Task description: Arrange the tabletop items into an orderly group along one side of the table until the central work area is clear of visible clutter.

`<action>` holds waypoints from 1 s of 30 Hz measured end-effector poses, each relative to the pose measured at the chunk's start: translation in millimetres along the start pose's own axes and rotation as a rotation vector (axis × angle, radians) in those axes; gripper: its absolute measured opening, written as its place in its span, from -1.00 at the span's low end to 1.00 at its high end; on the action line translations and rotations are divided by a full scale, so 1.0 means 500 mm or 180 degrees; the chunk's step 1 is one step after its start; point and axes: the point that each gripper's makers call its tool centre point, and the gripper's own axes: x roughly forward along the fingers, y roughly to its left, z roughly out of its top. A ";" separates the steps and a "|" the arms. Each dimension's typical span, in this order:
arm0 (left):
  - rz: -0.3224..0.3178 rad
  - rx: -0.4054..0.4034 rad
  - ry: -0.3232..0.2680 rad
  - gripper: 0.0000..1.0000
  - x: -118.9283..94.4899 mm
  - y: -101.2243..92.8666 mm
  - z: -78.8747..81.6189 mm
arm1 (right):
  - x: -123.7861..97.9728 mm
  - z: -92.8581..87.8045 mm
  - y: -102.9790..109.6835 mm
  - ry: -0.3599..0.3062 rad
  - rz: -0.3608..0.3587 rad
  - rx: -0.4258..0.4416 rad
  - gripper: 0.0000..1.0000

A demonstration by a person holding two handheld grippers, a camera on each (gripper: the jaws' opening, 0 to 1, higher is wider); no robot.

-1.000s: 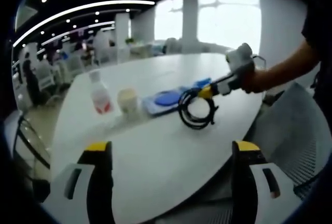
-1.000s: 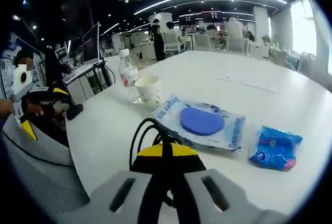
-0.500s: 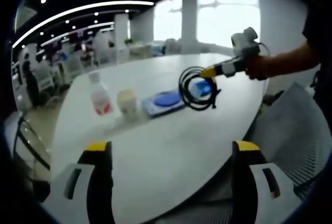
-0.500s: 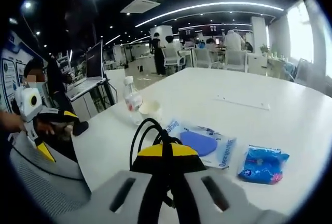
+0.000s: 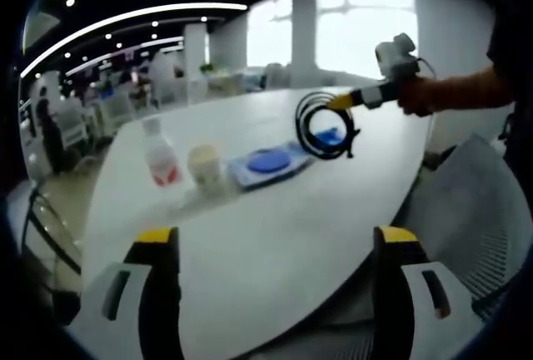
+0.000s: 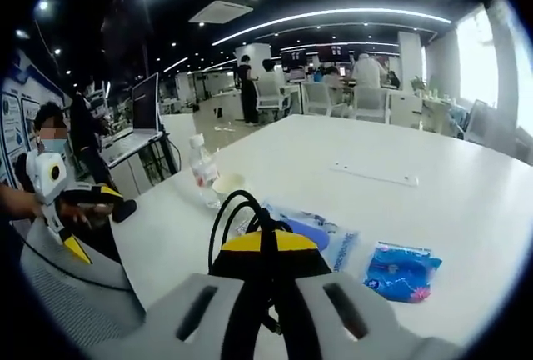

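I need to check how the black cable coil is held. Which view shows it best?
The left gripper view: the whole cable coil hangs off the table, clamped at its top by the right hand-held gripper. The right gripper view shows just a few loops rising behind its shut jaws.

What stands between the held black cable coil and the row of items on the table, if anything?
Nothing visible does. The right gripper holds the black cable coil in the air above the table, over the blue packet. Only open air lies between it and the wipes pack, cup and bottle.
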 end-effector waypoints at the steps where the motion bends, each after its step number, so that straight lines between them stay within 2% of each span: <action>1: 0.0003 0.0001 -0.0002 0.87 0.000 0.000 0.000 | -0.002 -0.004 -0.003 0.0015 -0.0008 0.0012 -1.00; 19: 0.0031 -0.0002 -0.0036 0.99 -0.002 0.002 0.004 | -0.024 -0.082 -0.061 0.0242 -0.0256 0.0169 -1.00; 30: 0.0036 -0.0007 -0.0032 0.99 -0.002 0.004 0.004 | -0.026 -0.136 -0.098 0.0399 -0.0393 0.0337 -1.00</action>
